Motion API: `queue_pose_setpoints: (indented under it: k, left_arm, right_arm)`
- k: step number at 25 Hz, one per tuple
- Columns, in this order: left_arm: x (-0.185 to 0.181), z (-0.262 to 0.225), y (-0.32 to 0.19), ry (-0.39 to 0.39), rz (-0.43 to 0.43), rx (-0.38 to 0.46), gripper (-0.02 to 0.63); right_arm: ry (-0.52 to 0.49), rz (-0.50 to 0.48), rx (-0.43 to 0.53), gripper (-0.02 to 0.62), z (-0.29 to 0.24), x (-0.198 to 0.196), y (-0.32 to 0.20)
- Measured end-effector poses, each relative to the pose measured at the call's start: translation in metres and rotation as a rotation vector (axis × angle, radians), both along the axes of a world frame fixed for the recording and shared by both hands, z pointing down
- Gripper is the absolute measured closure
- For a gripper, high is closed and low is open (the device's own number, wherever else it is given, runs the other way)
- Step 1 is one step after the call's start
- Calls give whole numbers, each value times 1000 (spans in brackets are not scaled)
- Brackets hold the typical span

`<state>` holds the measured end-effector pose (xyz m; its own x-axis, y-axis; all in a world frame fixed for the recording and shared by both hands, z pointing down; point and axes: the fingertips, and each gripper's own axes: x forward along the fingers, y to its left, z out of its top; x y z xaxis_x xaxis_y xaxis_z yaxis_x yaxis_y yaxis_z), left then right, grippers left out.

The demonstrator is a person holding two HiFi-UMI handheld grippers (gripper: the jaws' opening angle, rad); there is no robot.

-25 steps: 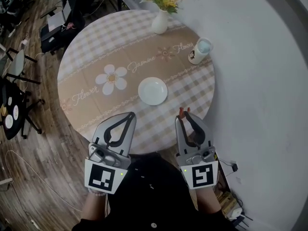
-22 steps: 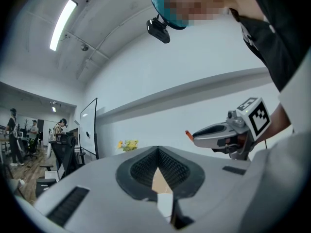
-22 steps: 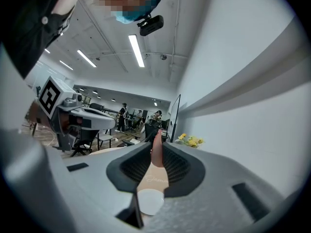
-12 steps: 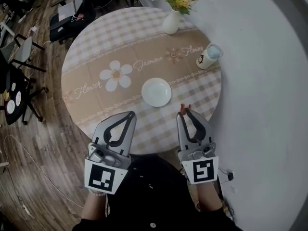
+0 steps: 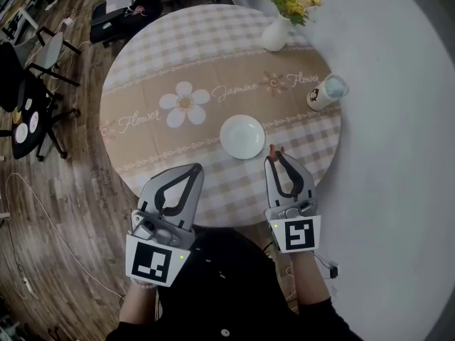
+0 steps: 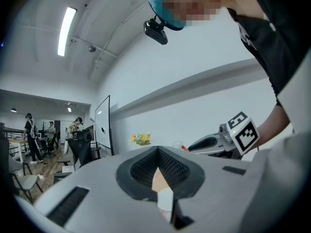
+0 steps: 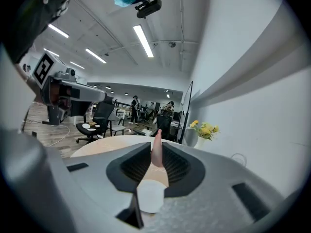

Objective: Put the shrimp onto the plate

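A small white plate (image 5: 242, 136) sits empty on the round checked table (image 5: 163, 62). My right gripper (image 5: 276, 155) is shut on the shrimp (image 5: 273, 148), an orange-pink piece poking out past the fingertips. It hovers over the table just right of the plate's near rim. In the right gripper view the shrimp (image 7: 156, 152) stands upright between the closed jaws. My left gripper (image 5: 193, 168) is shut with nothing in it, above the table's near edge, left of and below the plate. The left gripper view shows the right gripper (image 6: 214, 142) off to its right.
A white vase of yellow flowers (image 5: 276, 34) stands at the table's far side. A mug (image 5: 326, 91) sits near the right edge. Dark chairs (image 5: 28, 112) stand on the wooden floor to the left. A grey wall curves close behind the table's right side.
The right gripper has carried the shrimp forward and nearer to the plate's right rim. The head view has swung, shifting the table rightward in view. The left gripper has held still.
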<state>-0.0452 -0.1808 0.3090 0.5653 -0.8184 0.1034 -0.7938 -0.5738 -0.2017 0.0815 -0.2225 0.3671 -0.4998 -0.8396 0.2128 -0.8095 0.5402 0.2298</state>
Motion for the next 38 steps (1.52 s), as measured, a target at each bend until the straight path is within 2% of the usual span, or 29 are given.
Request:
queue_pose_setpoints:
  k: [8, 14, 19, 28, 38]
  left_arm:
    - [-9, 8, 0, -25, -52, -11, 606]
    - [-14, 12, 1, -5, -86, -31, 606]
    - [-19, 16, 1, -18, -109, -43, 606]
    - [-29, 23, 2, -22, -155, -60, 606]
    - [-40, 26, 6, -23, -191, -65, 606]
  right_arm:
    - [46, -41, -62, 538, 38, -9, -21]
    - [68, -62, -105, 538, 73, -15, -46]
    - [101, -108, -144, 538, 99, -24, -60]
    - [226, -187, -207, 538, 155, -33, -81]
    - [378, -262, -353, 537, 220, -41, -83]
